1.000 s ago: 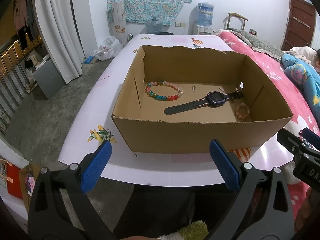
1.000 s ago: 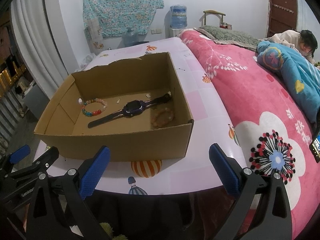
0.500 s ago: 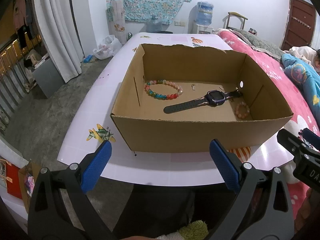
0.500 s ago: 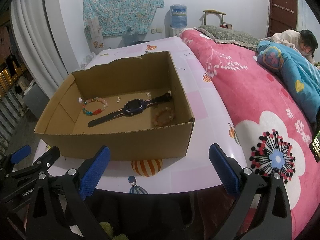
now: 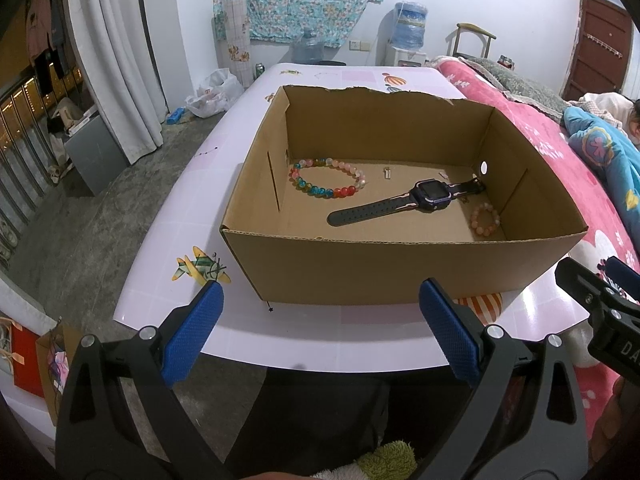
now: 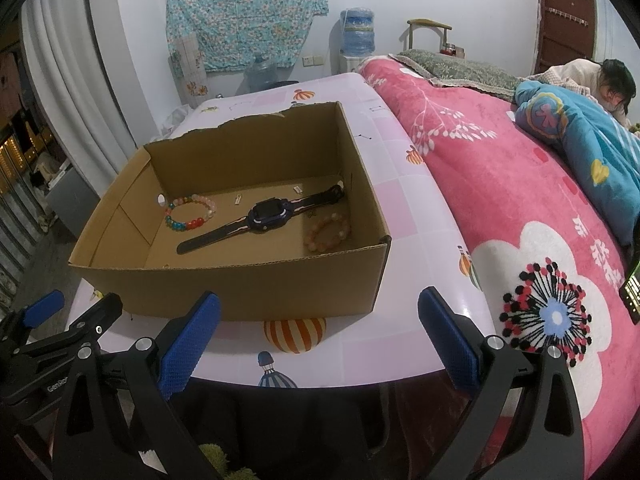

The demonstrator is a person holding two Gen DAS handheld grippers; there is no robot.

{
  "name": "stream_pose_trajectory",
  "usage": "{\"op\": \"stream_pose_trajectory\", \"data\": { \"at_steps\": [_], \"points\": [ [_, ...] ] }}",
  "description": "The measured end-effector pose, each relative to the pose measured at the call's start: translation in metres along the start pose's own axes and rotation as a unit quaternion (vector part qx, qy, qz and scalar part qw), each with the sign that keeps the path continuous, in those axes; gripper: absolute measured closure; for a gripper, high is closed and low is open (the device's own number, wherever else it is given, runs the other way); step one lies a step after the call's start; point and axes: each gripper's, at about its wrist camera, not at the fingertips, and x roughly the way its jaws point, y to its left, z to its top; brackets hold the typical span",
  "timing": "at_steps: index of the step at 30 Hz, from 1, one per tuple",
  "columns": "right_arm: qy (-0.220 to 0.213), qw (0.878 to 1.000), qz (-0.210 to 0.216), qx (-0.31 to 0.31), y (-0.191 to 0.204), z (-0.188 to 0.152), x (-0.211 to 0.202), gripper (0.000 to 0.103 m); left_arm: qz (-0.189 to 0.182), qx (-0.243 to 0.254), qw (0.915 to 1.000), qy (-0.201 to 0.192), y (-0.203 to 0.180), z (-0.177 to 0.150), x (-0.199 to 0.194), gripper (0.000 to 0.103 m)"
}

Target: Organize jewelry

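Little changes. In the left view the box (image 5: 400,268) sits slightly higher than a second ago and the table's (image 5: 320,344) near edge slightly lower. In the right view the box (image 6: 256,292) drifts marginally right.

A water dispenser (image 6: 357,36) and white curtain (image 5: 120,60) stand by a pink quilt (image 6: 500,184)

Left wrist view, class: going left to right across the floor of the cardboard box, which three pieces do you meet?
Multicoloured bead bracelet → smartwatch → small pink bead bracelet.
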Motion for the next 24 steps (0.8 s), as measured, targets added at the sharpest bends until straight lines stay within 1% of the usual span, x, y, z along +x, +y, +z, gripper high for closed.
{"op": "stream_pose_trajectory", "data": {
  "at_steps": [24],
  "points": [
    [0.002, 1.000, 0.003, -0.002, 0.0002, -0.0004, 0.0027, 0.007, -0.002, 0.001, 1.0000, 0.005, -0.0014, -0.0022, 0.0034, 0.008]
  ]
}}
